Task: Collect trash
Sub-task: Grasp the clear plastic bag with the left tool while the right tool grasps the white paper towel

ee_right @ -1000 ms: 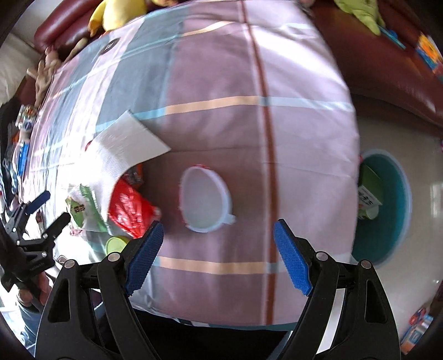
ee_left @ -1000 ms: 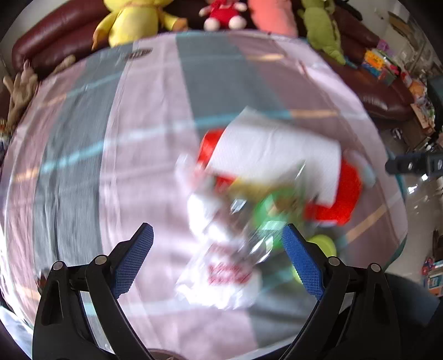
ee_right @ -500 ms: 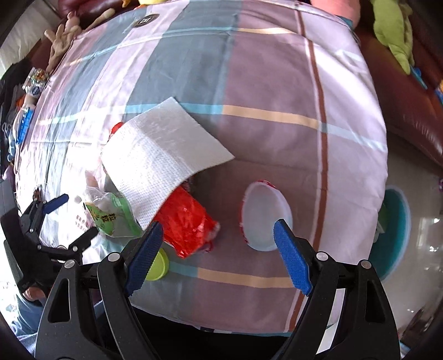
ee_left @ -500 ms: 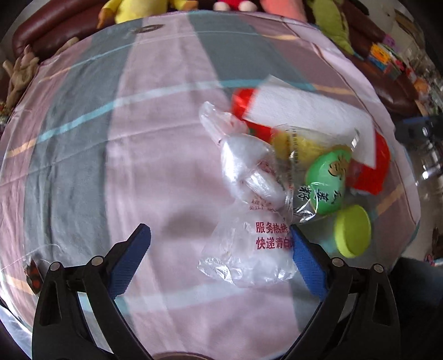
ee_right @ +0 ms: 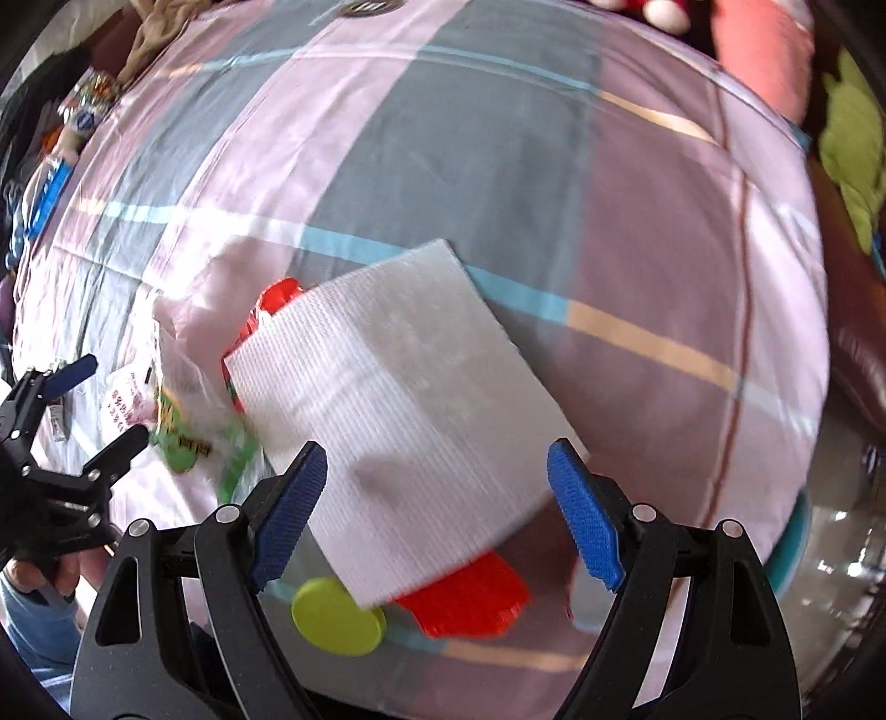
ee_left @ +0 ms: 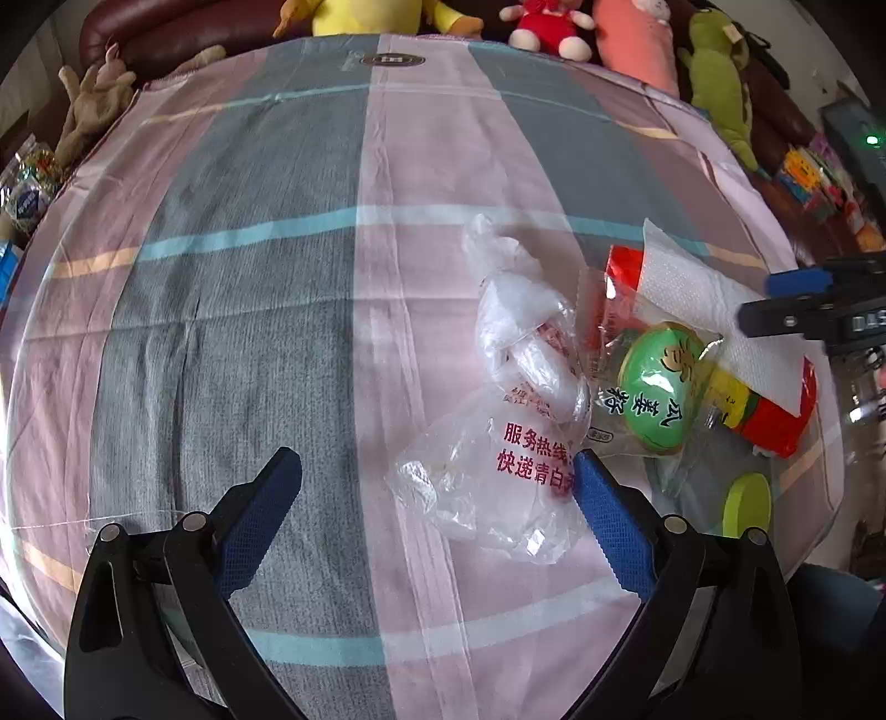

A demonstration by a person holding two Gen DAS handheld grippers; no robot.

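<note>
- The left gripper (ee_left: 437, 482) has its blue claws spread wide. Nothing is pinched in them.
- A crinkly clear plastic bag (ee_left: 498, 493) with red writing lies on the cloth between those claws. It is close to the right claw, at about 3 o'clock from the middle of the gap. I cannot tell if the claw touches it.
- The clear plastic bag looks almost empty. A bunched white lump of plastic (ee_left: 526, 332) sits at its 12 o'clock end.
- A green round packet (ee_left: 656, 387) in a see-through wrapper lies at 2 o'clock from the bag, just beside it.
- The right gripper (ee_right: 437, 493) also has its claws spread wide and holds nothing.
- A white paper towel (ee_right: 398, 387) lies flat under the right gripper and between its claws. It covers most of a shiny red wrapper (ee_right: 465, 598), which pokes out at 6 o'clock and at 11 o'clock.
- A yellow-green round lid (ee_right: 338, 615) lies at 7 o'clock from the towel, right by its corner.
- All this trash sits on a striped tablecloth (ee_left: 249, 277) in pink, grey and blue.
- A teal bin (ee_right: 792, 548) peeks out past the table edge at 4 o'clock in the right view. What is inside is hidden.
- Stuffed toys (ee_left: 548, 27) sit on a dark sofa at 12 o'clock, past the table.
</note>
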